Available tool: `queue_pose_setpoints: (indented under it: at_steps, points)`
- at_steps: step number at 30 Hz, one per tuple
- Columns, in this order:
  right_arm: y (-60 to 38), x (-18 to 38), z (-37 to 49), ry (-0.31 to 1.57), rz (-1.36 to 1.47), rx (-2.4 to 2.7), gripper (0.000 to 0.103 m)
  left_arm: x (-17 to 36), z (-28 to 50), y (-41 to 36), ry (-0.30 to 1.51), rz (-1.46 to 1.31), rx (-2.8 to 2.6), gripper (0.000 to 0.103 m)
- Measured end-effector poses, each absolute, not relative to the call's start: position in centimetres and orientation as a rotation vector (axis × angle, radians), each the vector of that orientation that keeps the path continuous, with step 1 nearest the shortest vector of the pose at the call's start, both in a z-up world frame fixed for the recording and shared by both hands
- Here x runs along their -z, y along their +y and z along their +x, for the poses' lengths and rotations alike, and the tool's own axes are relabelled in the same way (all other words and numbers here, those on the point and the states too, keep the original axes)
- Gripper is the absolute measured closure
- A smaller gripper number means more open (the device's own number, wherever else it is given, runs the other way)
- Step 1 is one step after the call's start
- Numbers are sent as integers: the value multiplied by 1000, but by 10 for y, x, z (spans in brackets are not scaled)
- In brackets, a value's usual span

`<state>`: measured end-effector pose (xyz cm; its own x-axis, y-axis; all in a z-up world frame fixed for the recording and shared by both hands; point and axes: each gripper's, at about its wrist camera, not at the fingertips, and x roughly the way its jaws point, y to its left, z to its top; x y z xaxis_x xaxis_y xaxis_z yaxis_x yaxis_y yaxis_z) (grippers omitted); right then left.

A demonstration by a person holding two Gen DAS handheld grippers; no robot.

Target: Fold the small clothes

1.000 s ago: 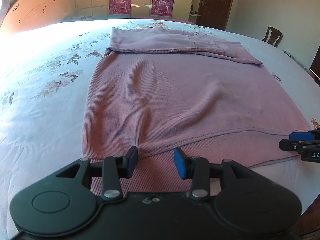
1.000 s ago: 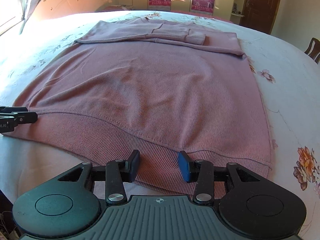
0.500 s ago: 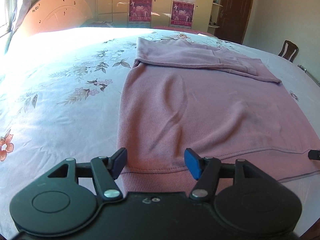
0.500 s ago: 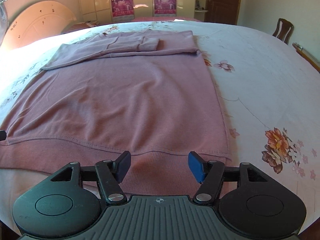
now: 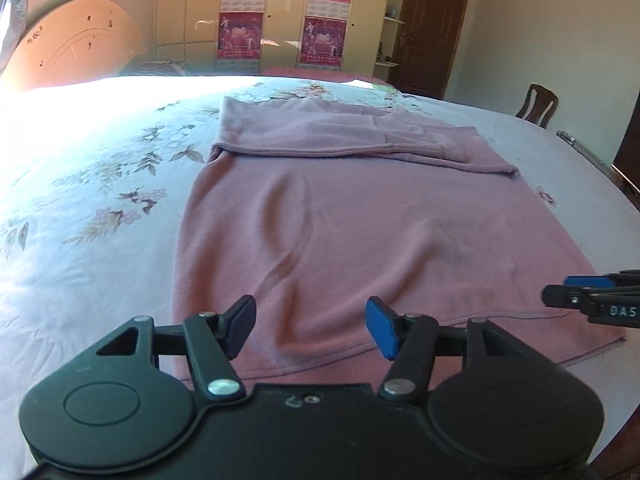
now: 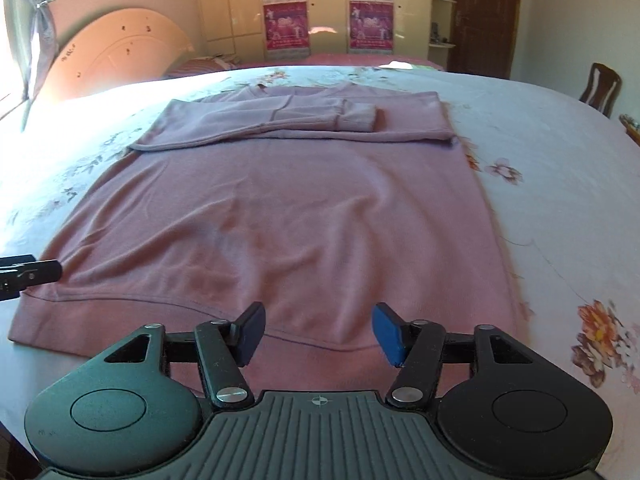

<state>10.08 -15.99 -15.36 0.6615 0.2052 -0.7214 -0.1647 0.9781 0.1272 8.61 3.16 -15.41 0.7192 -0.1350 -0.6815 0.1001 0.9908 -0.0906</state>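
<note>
Now both grippers' jaws stand wider than a second ago, closing, above the sweater (image 5: 340,232) hem: left gripper (image 5: 311,326), right gripper (image 6: 318,334). The floral bed (image 5: 80,200) fills mid-frame; wardrobe (image 5: 280,16) at top.

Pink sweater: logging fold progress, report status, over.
Left tool and right tool both closing, nothing pinched, poised over the hem. Pink sweater flat on the bed, sleeves folded across. Nothing in the way.
</note>
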Motion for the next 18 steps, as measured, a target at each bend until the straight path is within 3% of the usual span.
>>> queue_pose_setpoints:
  at_steps: [18]
  points:
    - [-124,184,112,947,-96,-385,60,189,91,16,873,34,192,43]
